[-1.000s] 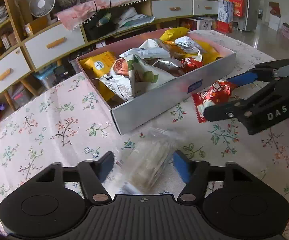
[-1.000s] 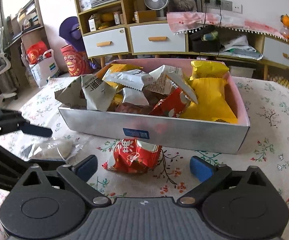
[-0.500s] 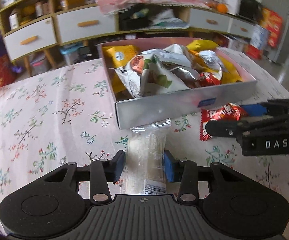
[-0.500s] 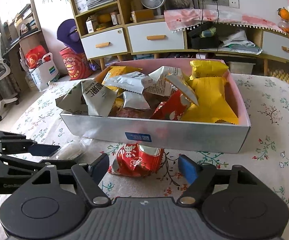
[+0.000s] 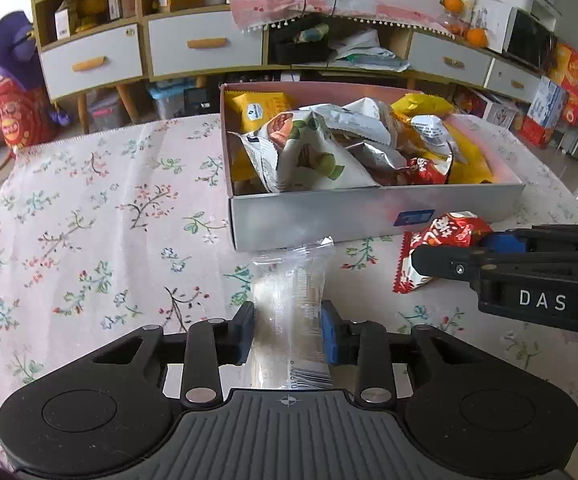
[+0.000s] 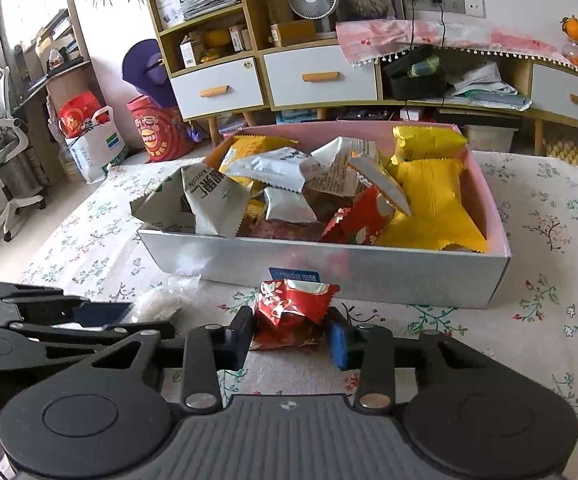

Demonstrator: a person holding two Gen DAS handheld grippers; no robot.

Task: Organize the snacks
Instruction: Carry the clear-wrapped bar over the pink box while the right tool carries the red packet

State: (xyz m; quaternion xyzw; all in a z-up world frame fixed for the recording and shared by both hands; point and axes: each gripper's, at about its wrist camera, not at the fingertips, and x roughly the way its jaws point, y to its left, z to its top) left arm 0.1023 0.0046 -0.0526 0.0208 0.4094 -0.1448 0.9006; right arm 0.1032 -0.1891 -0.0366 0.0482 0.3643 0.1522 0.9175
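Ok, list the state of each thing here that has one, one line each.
Left tongs: shut on the clear packet.
Right tongs: shut on the red packet.
Clear packet: gripped, lying on the tablecloth in front of the box.
Red packet: gripped, outside the box by its front wall.
Box: open-topped, heaped with snack packets.
Cabinet drawers: shut.

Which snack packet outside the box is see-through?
The clear packet between the left tool's fingers; pale contents and a barcode show through. The other loose one, the red packet, is opaque foil in the right tool.
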